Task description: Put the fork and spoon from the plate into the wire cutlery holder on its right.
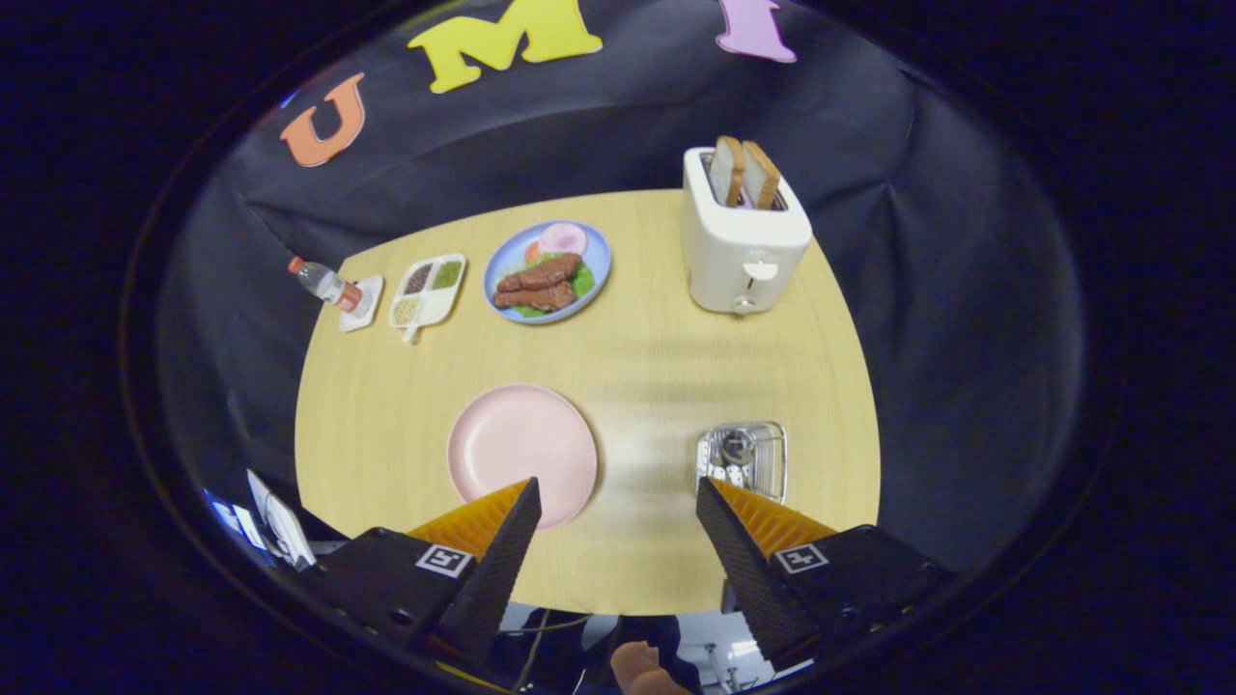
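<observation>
Hovering high over the near edge of the table (618,569), the claw (618,497) has its two fingers spread wide with nothing between them but bare wood.

Just past the left fingertip, at about eleven o'clock from the claw, lies the pink plate (521,454). Its surface looks bare: no fork or spoon can be made out on it. Just past the right fingertip, at about one o'clock, stands the wire cutlery holder (742,461), well apart from the plate and to its right. Shiny metal shows inside it, including what seems to be a rounded spoon bowl (739,446) near the far end of the basket, with other metal pieces nearer the finger.

Judging from that, the cutlery is already in the holder and the task appears done or nearly so. The pieces are too small to count.

Their long axis cannot be read with confidence. They seem to stand roughly upright, seen almost end-on.

Farther out, at twelve o'clock, sit a blue plate of food (547,271) and a white toaster (744,241) with two slices.
</observation>
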Demonstrator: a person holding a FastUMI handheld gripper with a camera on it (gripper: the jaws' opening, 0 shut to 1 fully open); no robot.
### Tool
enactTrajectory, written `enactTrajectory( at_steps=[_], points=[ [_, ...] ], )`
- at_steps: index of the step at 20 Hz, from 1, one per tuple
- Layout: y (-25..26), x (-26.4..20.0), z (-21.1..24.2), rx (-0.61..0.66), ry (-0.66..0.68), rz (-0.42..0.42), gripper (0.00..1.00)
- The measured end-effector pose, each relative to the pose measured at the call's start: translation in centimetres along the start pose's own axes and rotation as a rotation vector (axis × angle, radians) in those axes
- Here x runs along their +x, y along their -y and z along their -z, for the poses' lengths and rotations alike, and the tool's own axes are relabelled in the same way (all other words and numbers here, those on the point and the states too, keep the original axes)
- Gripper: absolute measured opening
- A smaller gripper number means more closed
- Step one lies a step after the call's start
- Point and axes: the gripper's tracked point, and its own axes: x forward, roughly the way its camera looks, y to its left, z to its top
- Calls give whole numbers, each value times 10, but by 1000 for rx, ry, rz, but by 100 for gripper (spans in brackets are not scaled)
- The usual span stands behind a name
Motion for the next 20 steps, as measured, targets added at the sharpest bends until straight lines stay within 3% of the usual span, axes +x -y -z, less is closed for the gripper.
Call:
enactTrajectory(
  at_steps=[6, 13, 20],
  points=[
    [-42, -53, -35, 0, 334, 12, 97],
    [-93, -146, -58, -104, 779, 34, 97],
    [-108, -221, -49, -93, 1040, 79, 96]
  ],
)
